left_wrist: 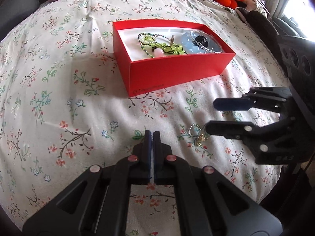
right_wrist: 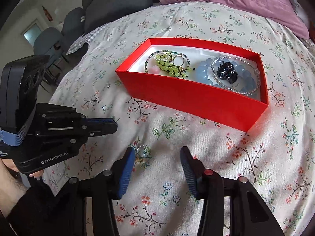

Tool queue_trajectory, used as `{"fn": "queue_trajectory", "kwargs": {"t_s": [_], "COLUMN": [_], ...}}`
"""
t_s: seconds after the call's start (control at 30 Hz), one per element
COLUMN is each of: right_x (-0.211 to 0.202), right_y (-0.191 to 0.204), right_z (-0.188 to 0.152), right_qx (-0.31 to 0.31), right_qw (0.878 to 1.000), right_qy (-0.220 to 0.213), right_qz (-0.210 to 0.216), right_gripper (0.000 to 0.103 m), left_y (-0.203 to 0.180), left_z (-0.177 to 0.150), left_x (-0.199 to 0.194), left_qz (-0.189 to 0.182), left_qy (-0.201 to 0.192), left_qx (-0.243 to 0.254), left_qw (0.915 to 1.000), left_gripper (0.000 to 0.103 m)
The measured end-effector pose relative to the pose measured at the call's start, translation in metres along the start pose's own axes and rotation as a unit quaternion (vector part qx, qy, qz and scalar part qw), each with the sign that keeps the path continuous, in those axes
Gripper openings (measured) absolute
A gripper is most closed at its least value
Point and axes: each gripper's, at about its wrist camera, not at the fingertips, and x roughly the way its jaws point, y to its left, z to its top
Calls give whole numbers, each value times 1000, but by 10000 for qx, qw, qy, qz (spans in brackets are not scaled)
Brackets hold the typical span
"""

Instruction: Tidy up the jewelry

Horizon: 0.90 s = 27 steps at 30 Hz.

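In the red box [right_wrist: 196, 98] at twelve o'clock, bracelets already lie; loose rings [left_wrist: 196, 133] remain on the bed [left_wrist: 59, 78]; right gripper [right_wrist: 157, 169] jaws wide, empty; left gripper [left_wrist: 151, 135] jaws closed, empty.

The left hand-held gripper [left_wrist: 151, 135] has its two fingers pressed together with nothing between them, pointing forward and held level and low. In the right wrist view it enters from the left, and the bare hand [right_wrist: 11, 169] holding it shows beneath its body (a dark sleeve covers the forearm). The right hand-held gripper [right_wrist: 158, 154] has its fingers spread wide apart and grips nothing; in the left wrist view it reaches in from the right, its fingers pointing left.
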Motion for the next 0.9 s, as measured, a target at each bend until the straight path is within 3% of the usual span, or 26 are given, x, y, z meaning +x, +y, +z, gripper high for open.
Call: {"fn": "queue_trajectory", "kwargs": {"t_s": [0.07, 0.2, 0.23, 0.27, 0.3, 0.37, 0.47, 0.6, 0.83, 0.9], "right_x": [8, 25, 29, 32, 32, 30, 22, 15, 8, 7], "right_y": [2, 20, 25, 29, 31, 27, 14, -1, -13, -14], "right_z": [5, 7, 6, 5, 5, 6, 9, 9, 6, 5], "right_qx": [-6, -318, -460, -585, -621, -436, -106, 267, 399, 419], "right_qw": [10000, 9990, 9983, 9976, 9974, 9985, 9992, 9982, 9984, 9984], "right_qy": [75, 289, 342, 379, 355, 301, 184, 119, 105, 116], "right_qz": [21, 116, 96, 49, 36, 166, 331, 524, 384, 372], "right_gripper": [27, 22, 10, 5, 5, 5, 5, 4, 4, 4], "left_y": [1, 1, 1, 0, 0, -3, -9, -18, -44, -53], "left_z": [-1, -5, -5, -5, -6, -8, -10, -13, -15, -16], "left_x": [-2, 0, 0, 1, 1, 0, -1, 0, 5, 9], "left_qz": [-22, 16, 1, -22, -55, -126, -185, -369, -826, -796], "left_qy": [-17, 54, 65, 73, 76, 51, 32, 58, 108, 134], "left_qx": [-40, 17, 27, 41, 61, 120, 295, 474, 818, 939], "left_qw": [10000, 10000, 10000, 10000, 9999, 9998, 9994, 9982, 9932, 9923], "left_gripper": [9, 11, 13, 17, 20, 36, 44, 46, 46, 46]}}
